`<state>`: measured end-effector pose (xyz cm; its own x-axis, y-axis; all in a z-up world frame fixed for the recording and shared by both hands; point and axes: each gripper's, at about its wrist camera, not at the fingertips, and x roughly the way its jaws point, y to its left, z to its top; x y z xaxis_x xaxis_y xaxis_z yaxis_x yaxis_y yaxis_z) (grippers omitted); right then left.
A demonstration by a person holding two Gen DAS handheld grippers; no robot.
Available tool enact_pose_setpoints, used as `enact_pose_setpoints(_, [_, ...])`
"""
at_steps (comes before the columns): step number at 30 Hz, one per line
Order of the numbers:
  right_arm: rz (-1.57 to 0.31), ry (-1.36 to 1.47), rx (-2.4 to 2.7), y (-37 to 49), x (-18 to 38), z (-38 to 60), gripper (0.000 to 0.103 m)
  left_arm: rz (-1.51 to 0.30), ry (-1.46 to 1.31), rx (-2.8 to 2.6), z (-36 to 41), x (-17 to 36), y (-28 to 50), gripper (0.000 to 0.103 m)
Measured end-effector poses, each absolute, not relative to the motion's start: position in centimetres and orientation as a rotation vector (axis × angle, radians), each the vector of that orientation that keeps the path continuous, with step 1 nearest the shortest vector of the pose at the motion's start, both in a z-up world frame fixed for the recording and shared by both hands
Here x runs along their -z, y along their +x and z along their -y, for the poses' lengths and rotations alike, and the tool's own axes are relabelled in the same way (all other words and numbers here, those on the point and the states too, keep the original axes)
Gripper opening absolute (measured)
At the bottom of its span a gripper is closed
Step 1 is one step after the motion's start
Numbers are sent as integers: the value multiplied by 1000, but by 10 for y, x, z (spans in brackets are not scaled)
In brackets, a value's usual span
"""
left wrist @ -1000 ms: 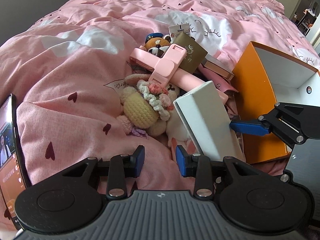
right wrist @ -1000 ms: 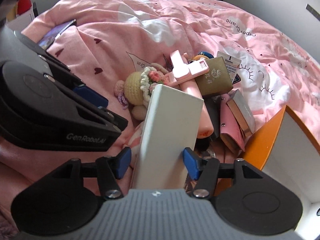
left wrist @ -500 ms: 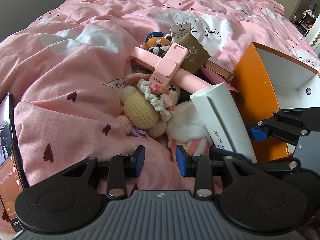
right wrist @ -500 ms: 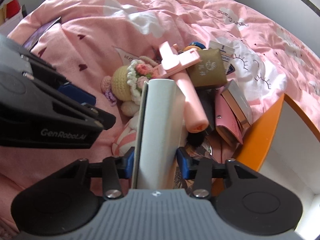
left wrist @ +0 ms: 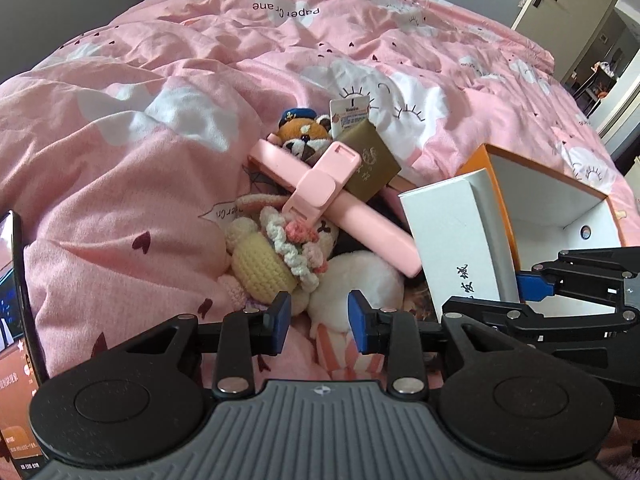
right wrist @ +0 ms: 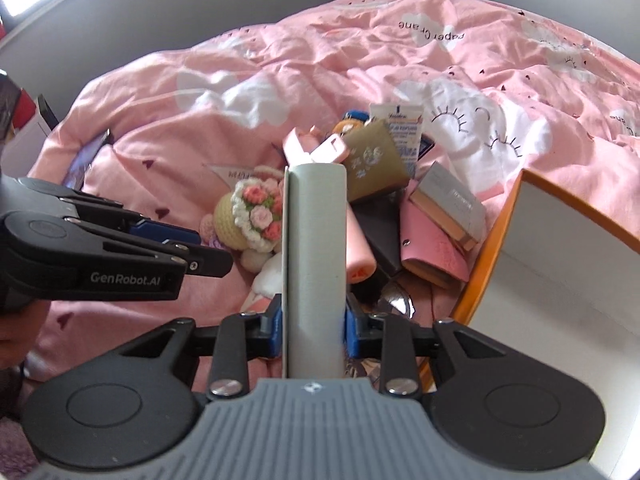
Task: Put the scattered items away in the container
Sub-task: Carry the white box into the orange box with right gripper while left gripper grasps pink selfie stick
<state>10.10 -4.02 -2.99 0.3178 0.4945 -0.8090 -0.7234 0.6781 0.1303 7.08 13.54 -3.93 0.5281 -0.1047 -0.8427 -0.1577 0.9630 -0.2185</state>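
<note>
The pink quilt (left wrist: pixel 168 92) carries everything, and it lies bare toward its far edge and its left side. At its right edge sits the orange container (left wrist: pixel 548 196), mouth open toward me and white walls bare, so there is room inside. The scattered pile is packed at the quilt's middle, just left of the container's rim.

My right gripper (right wrist: pixel 312 330) is clamped on the white box (right wrist: pixel 314 264); its jaws have just been closing, and the blue pads now press both narrow sides. A second ago those jaws stood wide about the box, which then leaned flatter over the pile. Now it stands lifted, its top edge level with the container's rim in my left view.

My left gripper (left wrist: pixel 318 318) hangs with jaws narrowly apart and nothing between them, having just narrowed a little, over the white plush (left wrist: pixel 360 280). Beside it lies the crocheted doll (left wrist: pixel 276 256), under the pink stand (left wrist: pixel 332 200).

Only my right view shows the pink wallet (right wrist: pixel 432 248), the small book (right wrist: pixel 456 204) and the dark pouch (right wrist: pixel 380 236) wedged against the container. Only my left view shows the red panda plush (left wrist: pixel 304 134) plainly, and the phone (left wrist: pixel 16 300) at the quilt's near left edge. The olive box (left wrist: pixel 370 164) appears in both.
</note>
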Motion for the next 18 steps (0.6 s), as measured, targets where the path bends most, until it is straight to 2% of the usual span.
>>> enact_pose_setpoints(5, [-885,-249,-778,111,4,55,32,-989,-323,-55,-139,28,94,36])
enact_pose_setpoints(11, [-861,-170,-723,131,-17,84,32,-978,-237,-61,-125,29,127,37])
enact_pose_setpoints(14, [-895,-70,-716,144,-22,105,32,-976,-198,-66,-119,35,140,46])
enact_pose_setpoints(15, [-900,-47,-709,147,-24,111,32,-971,-187,-64,-117,37,144,55])
enact_pose_setpoints(18, [-887,-35,-671,154,-29,129,32,-960,-138,-60,-110,42,154,56])
